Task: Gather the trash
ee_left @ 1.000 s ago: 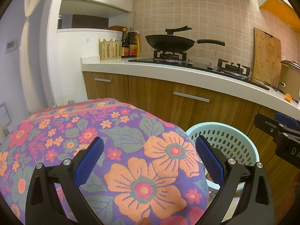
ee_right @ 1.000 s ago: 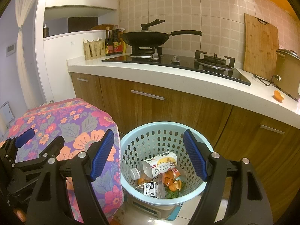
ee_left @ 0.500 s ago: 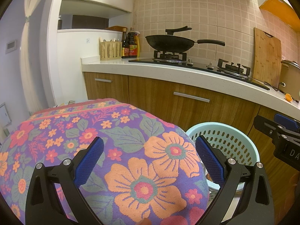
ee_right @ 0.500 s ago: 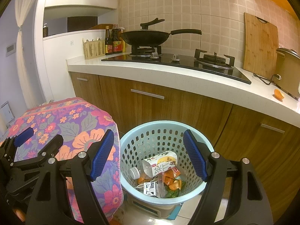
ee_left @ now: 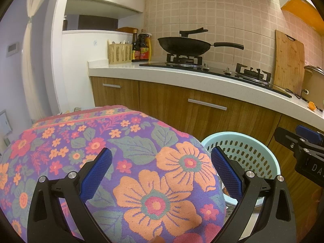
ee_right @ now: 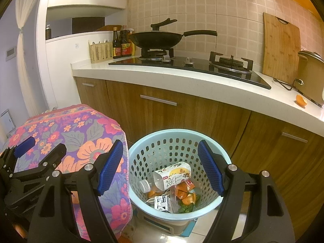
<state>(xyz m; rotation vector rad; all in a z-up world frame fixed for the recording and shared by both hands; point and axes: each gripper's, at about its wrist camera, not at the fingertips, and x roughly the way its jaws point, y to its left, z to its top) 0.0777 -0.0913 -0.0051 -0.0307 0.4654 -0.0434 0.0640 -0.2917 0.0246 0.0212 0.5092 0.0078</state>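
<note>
Both tongs gape empty: the left tongs [ee_left: 161,171] hang over the floral cloth [ee_left: 113,162], the right tongs [ee_right: 160,165] above the pale blue trash basket [ee_right: 226,156], where a plastic bottle [ee_right: 168,177] lies among orange peels [ee_right: 187,196]; one peel [ee_right: 301,100] sits at three o'clock on the tabletop [ee_right: 202,83]

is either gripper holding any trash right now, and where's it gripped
Nothing is held. The left gripper is open above the floral cloth, and the right gripper is open above the trash basket.
</note>
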